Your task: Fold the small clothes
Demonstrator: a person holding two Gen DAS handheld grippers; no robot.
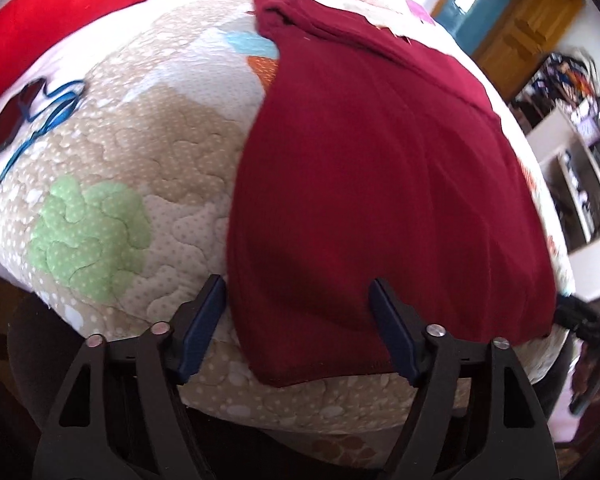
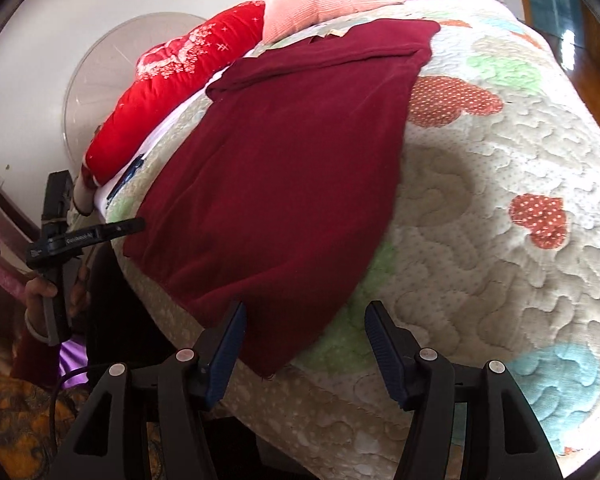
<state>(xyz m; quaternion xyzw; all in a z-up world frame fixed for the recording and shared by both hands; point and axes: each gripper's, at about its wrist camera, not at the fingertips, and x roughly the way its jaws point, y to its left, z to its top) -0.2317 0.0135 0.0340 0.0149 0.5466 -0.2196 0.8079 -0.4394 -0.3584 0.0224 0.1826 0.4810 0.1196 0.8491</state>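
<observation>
A dark maroon garment (image 1: 380, 168) lies spread flat on a quilted bedspread (image 1: 140, 152), reaching from the pillows down to the bed's near edge. My left gripper (image 1: 296, 286) stands open over the garment's near left corner; the hem lies between the fingers, and the pads are not pressing on the cloth. In the right wrist view the same garment (image 2: 284, 168) fills the middle. My right gripper (image 2: 306, 308) is open over its near right corner, with the cloth edge between the blue pads. The left gripper (image 2: 116, 229) shows there at the garment's left edge, held by a hand (image 2: 40, 292).
A red quilted cover (image 2: 172, 92) and a pink pillow (image 2: 324, 0) lie at the bed's head. A blue-strapped item (image 1: 40, 112) rests on the bedspread's left. Shelves (image 1: 580, 168) and a wooden door (image 1: 520, 28) stand beyond the bed. The bedspread (image 2: 480, 200) right of the garment is bare.
</observation>
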